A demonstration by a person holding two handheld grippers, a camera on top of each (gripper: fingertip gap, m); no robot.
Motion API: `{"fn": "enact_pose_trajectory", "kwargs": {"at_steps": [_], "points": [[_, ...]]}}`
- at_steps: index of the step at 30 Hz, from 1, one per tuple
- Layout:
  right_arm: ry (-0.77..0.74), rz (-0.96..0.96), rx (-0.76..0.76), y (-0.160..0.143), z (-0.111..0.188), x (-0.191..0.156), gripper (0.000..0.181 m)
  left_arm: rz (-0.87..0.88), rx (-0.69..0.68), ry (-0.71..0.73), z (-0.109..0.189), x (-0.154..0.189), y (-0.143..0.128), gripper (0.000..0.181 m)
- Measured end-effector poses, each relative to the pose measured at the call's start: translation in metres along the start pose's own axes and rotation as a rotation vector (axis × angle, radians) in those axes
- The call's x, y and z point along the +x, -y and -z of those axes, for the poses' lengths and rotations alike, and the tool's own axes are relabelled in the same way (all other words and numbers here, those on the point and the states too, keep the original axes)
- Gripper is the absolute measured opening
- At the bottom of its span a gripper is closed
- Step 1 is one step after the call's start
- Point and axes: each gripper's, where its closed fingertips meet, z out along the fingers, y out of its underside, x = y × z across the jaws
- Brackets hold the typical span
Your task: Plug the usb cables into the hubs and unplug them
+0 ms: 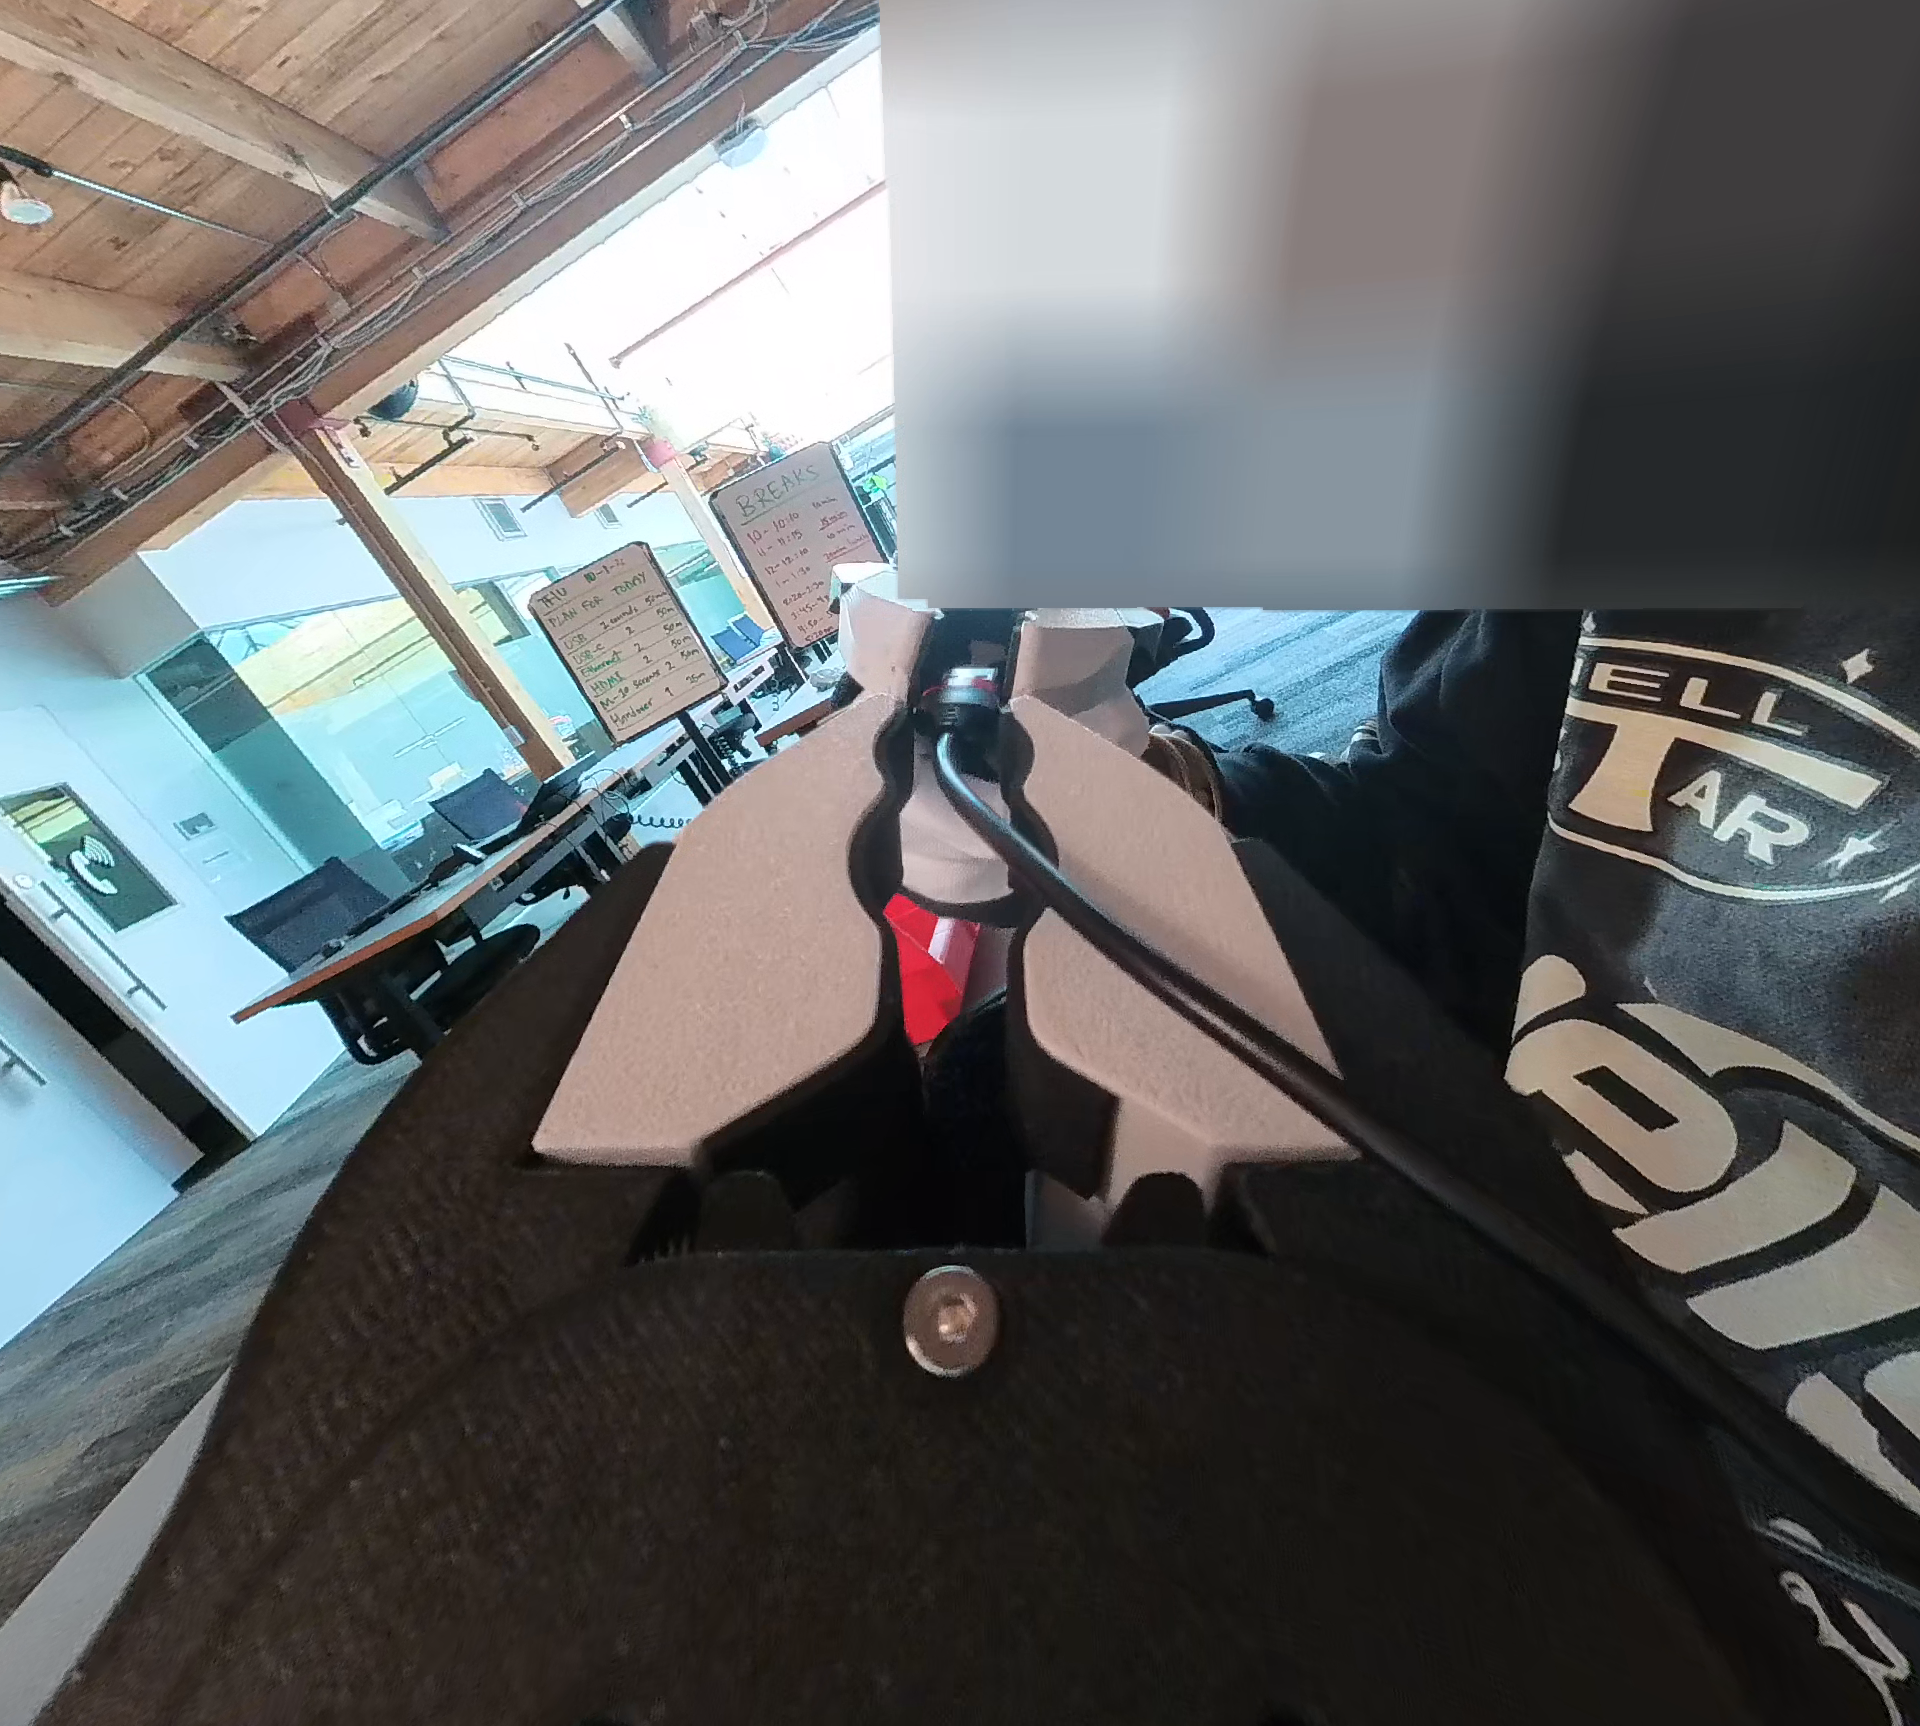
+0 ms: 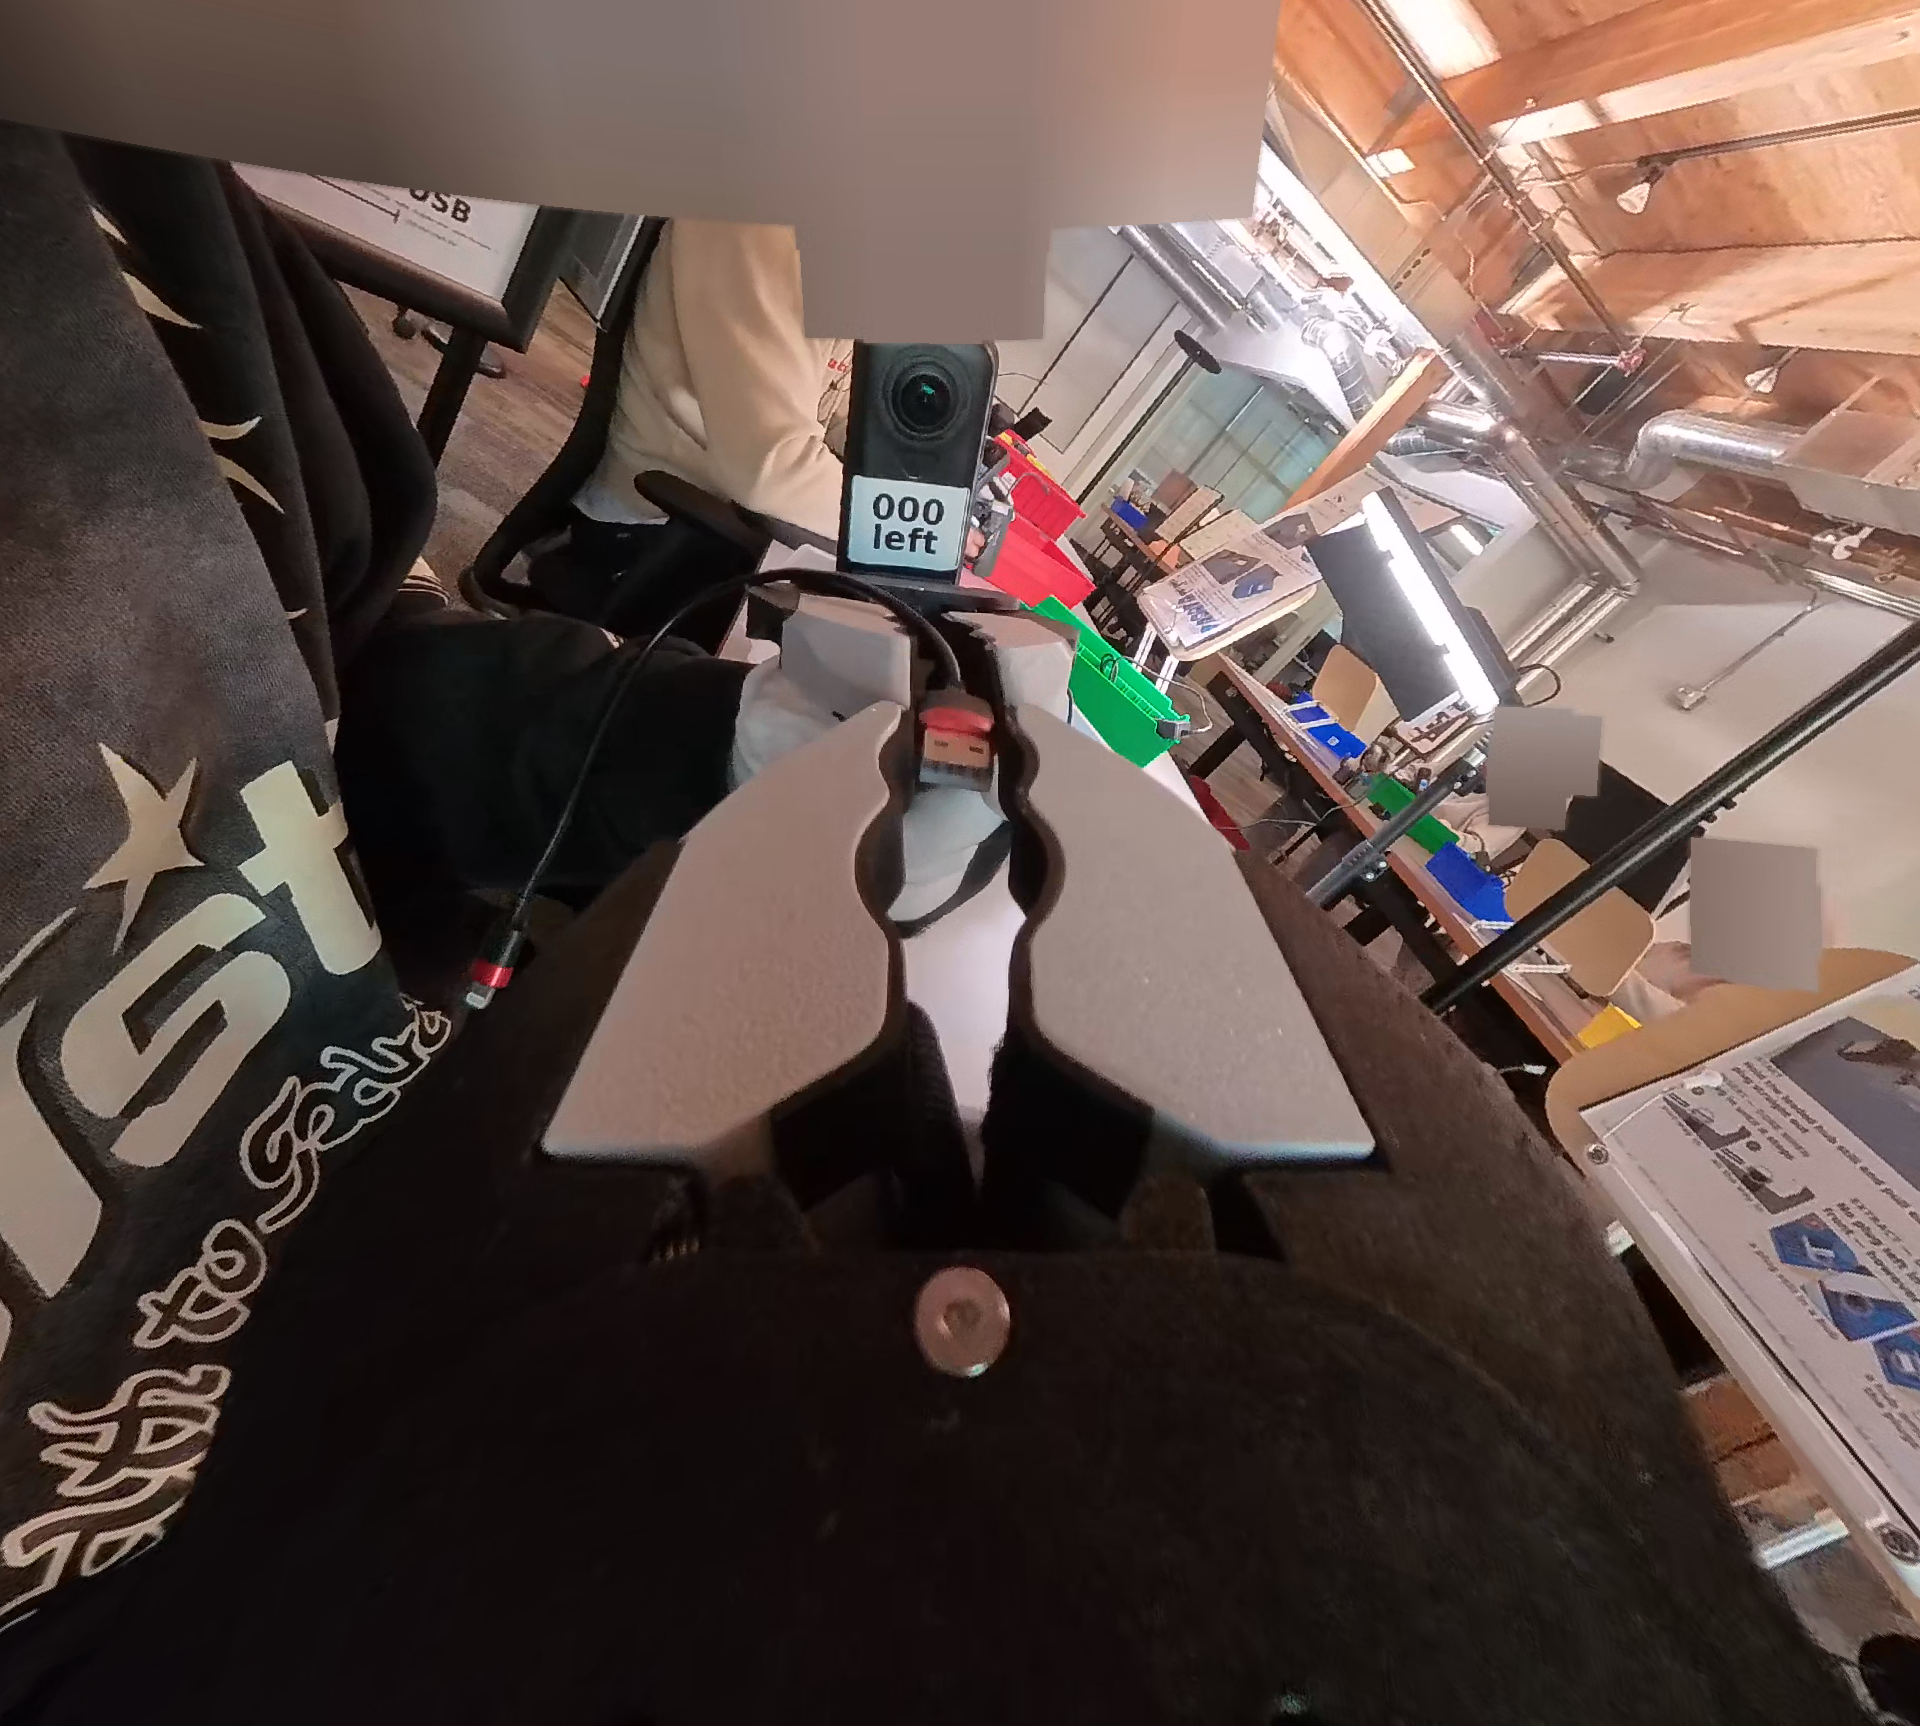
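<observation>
1. Wooden ceiling beams and office worktops (image 1: 436, 928) fill the background; both cameras tilt upward, facing each other.
2. Nearest you, your right hand-held gripper (image 2: 956, 757) pinches the USB plug (image 2: 954, 746), its metal end pointing back at the camera.
3. Your left hand-held gripper (image 1: 961, 689) grips the same plug's red collar, black cable (image 1: 1143, 928) trailing away.
4. No hub shows, so plugging in seems not yet begun.

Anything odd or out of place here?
Yes. Left tongs and right tongs meet tip to tip around one USB plug, tilted towards the ceiling; no hub shows. The cable's far connector dangles loose.
</observation>
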Motion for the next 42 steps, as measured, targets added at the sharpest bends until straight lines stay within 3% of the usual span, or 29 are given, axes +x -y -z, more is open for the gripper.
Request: {"fn": "enact_pose_trajectory", "kwargs": {"at_steps": [12, 17, 22, 26, 29, 34, 38, 42], "points": [[0.040, -0.079, -0.012, -0.005, 0.003, 0.000, 0.015, 0.014, -0.013, 0.003, 0.000, -0.002, -0.005, 0.015], [0.012, -0.082, -0.097, -0.016, 0.008, 0.008, 0.016, 0.017, -0.064, 0.059, 0.000, -0.010, -0.013, 0.015], [-0.003, -0.135, -0.435, -0.064, 0.036, 0.018, 0.030, 0.037, -0.066, 0.165, 0.013, -0.034, -0.027, 0.014], [0.032, -0.290, -0.834, -0.133, 0.077, 0.010, 0.043, 0.087, -0.036, 0.231, 0.023, -0.049, -0.049, 0.014], [-0.050, -0.448, -1.019, -0.183, 0.098, 0.006, 0.048, 0.117, 0.010, 0.293, 0.031, -0.060, -0.058, 0.014], [-0.193, -0.592, -1.153, -0.240, 0.139, -0.017, 0.057, 0.153, 0.046, 0.361, 0.039, -0.058, -0.062, 0.015], [-0.281, -0.638, -1.036, -0.246, 0.139, -0.007, 0.051, 0.174, 0.054, 0.371, 0.040, -0.049, -0.068, 0.015], [-0.232, -0.693, -1.020, -0.253, 0.136, -0.018, 0.039, 0.190, 0.040, 0.374, 0.041, -0.041, -0.074, 0.014]]}}
